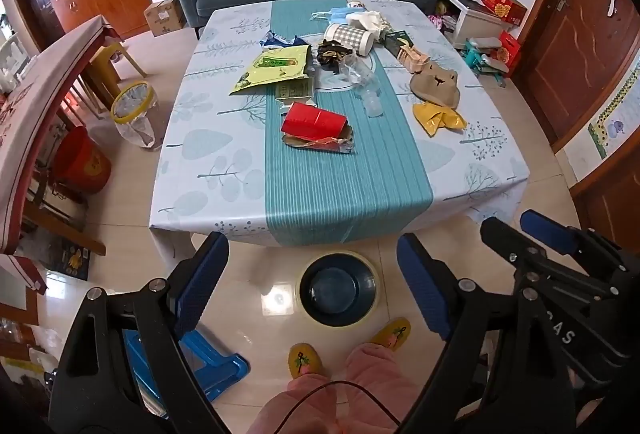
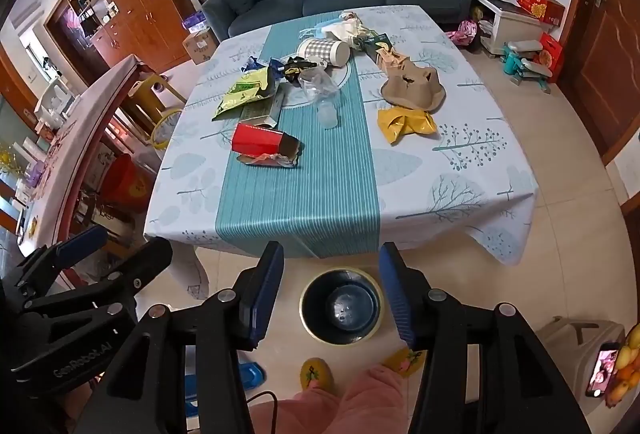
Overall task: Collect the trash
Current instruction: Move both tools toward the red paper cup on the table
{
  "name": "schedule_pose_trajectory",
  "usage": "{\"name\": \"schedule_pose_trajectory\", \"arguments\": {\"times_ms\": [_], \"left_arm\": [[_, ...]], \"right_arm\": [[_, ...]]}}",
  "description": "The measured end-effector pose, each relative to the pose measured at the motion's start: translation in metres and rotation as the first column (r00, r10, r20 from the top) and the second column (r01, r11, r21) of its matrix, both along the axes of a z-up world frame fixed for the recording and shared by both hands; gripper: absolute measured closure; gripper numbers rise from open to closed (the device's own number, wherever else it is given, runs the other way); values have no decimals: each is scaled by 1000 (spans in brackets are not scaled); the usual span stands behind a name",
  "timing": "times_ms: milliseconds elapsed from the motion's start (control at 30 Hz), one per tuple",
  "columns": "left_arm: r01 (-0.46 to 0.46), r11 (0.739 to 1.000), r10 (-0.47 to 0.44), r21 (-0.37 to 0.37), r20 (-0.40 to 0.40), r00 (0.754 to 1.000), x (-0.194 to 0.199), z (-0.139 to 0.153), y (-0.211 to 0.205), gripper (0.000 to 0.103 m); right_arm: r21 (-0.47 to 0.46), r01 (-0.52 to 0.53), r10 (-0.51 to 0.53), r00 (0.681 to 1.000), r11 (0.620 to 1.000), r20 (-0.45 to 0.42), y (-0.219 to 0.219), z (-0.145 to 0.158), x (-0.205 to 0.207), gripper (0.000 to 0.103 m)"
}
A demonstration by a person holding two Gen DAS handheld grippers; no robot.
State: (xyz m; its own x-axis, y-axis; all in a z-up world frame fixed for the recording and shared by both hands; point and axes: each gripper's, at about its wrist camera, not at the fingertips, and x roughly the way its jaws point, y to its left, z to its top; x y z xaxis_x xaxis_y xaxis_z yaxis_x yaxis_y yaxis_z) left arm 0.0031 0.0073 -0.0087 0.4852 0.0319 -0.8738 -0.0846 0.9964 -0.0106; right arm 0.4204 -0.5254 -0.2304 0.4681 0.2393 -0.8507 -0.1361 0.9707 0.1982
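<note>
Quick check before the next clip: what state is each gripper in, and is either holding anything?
Left gripper: open wide, holding nothing.
Right gripper: open, narrower than the left, holding nothing.

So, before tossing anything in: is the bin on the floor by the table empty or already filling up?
Empty: both wrist views look straight into the bin, showing its bare dark bottom, with no trash inside.

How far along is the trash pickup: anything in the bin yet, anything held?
Nothing looks done: the dark bin on the floor seems empty. Nothing is in hand; the left tongs and right tongs are open above it. Left on the table: the red cup, yellow wrapper, green packet, clear plastic and the pile behind.
</note>
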Motion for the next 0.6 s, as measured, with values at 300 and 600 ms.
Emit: {"name": "schedule_pose_trajectory", "arguments": {"times_ms": [300,600], "left_arm": [[9,1000,-9,-15,-2,1000,-2,1,2,19],[15,999,-15,-30,-12,1000,2,-1,6,19]], "right_arm": [[3,-1,1,1000,1000,7,5,4,1,52],[8,-6,6,1000,1000,20,9,5,-1,52]]}}
